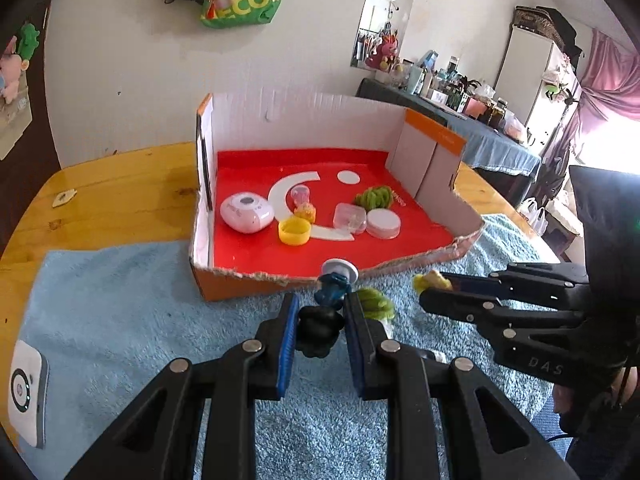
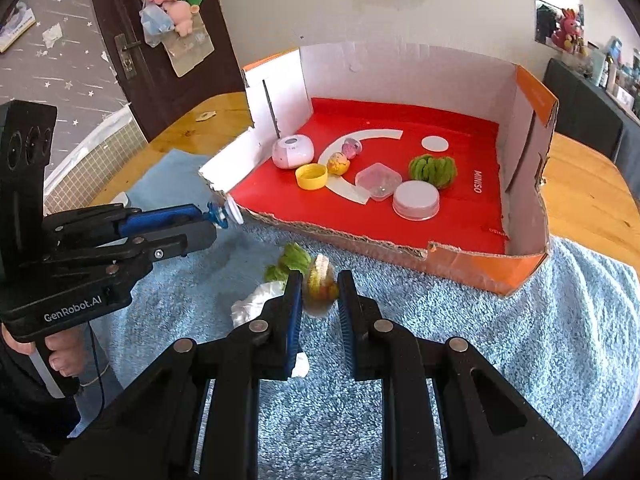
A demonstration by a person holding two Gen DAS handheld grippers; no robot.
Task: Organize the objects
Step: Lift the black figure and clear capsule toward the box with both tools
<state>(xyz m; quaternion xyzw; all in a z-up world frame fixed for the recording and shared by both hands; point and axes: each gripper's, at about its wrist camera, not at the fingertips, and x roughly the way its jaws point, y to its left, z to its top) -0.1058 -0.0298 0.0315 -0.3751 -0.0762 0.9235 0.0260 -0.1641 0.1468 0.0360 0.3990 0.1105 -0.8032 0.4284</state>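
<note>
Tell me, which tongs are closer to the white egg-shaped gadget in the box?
Left. The left tongs sit at the box's near-left edge by the white egg-shaped gadget; the right tongs hang farther right.

Box [image 2: 532, 92] w/ red floor: 1 white oval gadget [image 2: 292, 151], 1 yellow cap [image 2: 311, 176], 2 small egg toys [image 2: 338, 163], 1 clear case [image 2: 378, 181], 1 white round lid [image 2: 416, 200], 1 green scrunchie [image 2: 432, 171]; blue towel [image 2: 520, 340]: 1 more green scrunchie [image 2: 292, 261], 1 white crumpled tissue [image 2: 256, 302], 1 white device [image 1: 27, 392] at towel's left edge.
</note>
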